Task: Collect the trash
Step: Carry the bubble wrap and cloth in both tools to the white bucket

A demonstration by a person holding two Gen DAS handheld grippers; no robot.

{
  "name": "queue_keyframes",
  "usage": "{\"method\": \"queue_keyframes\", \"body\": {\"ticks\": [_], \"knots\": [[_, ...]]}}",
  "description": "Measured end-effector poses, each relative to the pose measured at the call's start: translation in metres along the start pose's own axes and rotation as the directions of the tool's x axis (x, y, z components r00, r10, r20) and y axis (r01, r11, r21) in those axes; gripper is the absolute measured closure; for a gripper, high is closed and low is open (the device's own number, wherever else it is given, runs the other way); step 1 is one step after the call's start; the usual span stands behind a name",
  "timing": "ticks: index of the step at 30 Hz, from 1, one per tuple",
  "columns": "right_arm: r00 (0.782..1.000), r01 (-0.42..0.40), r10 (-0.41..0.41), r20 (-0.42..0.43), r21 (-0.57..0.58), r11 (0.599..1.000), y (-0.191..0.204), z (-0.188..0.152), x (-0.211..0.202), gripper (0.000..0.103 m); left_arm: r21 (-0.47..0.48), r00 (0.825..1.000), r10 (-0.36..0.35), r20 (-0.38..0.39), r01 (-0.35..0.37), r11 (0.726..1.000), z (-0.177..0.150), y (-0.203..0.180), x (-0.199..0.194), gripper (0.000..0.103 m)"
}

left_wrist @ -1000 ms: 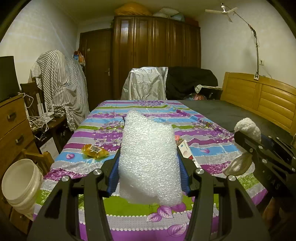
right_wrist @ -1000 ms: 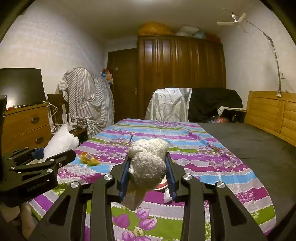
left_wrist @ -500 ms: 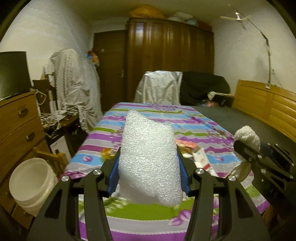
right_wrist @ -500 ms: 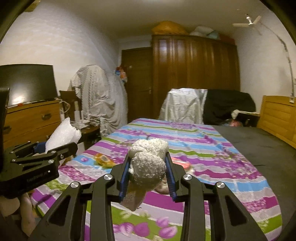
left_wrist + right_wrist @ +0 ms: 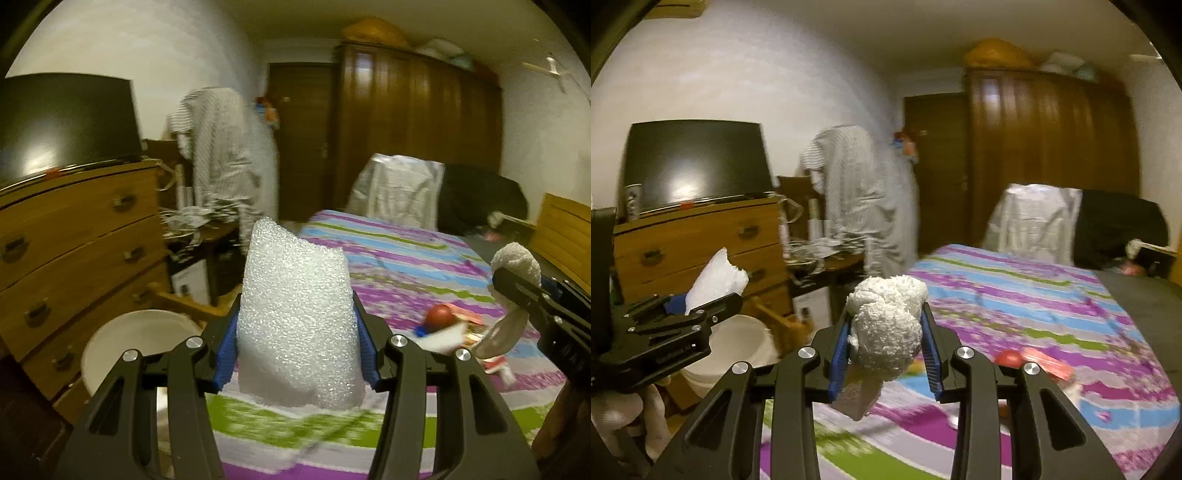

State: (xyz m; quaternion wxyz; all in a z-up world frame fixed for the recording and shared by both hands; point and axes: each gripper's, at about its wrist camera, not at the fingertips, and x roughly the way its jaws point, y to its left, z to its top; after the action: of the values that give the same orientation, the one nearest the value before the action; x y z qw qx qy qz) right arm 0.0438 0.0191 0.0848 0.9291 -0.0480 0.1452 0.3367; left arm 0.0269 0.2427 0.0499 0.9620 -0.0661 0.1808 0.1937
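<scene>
Both views have swung left off the bed (image 5: 406, 258), bringing the white bucket (image 5: 122, 343) close: drop-off looks near. Above the bucket, the left claw (image 5: 295, 354) grips bubble wrap (image 5: 295, 317); right of it, the right claw (image 5: 886, 354) clamps a crumpled white wad (image 5: 886, 332). Litter on the bed is blurred.

Dresser (image 5: 74, 236), television (image 5: 62, 122), wardrobe (image 5: 417, 122)

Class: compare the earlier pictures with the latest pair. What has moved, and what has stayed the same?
Both grippers have swung left, off the bed toward the white bucket by the dresser. Unchanged: the left gripper holds the foam wrap, the right gripper the towel wad.
</scene>
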Motion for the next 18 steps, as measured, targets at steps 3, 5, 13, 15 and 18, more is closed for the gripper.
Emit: {"method": "queue_keyframes", "body": {"ticks": [3,5,13,15,18], "knots": [[0.998,-0.062,0.061,-0.017,-0.019,0.998,0.033,0.015,0.027,0.067,-0.028,0.998,0.061,-0.005,-0.061,0.998,0.007,0.035,0.001,0.052],[0.994,-0.104,0.103,-0.035,-0.031,0.994,0.056,0.023,0.047,0.067,-0.044,0.995,0.099,-0.014,-0.099,0.994,0.010,0.059,0.004,0.052],[0.958,-0.259,0.245,-0.151,-0.080,0.963,0.155,0.043,0.128,0.067,-0.084,0.973,0.217,-0.082,-0.224,0.971,0.015,0.141,0.020,0.052],[0.943,-0.292,0.274,-0.190,-0.076,0.953,0.175,0.047,0.157,0.067,-0.092,0.967,0.232,-0.101,-0.242,0.966,0.015,0.158,0.025,0.052],[0.914,-0.341,0.314,-0.256,-0.070,0.937,0.201,0.048,0.191,0.067,-0.097,0.959,0.248,-0.139,-0.263,0.960,0.013,0.178,0.037,0.052]]}}
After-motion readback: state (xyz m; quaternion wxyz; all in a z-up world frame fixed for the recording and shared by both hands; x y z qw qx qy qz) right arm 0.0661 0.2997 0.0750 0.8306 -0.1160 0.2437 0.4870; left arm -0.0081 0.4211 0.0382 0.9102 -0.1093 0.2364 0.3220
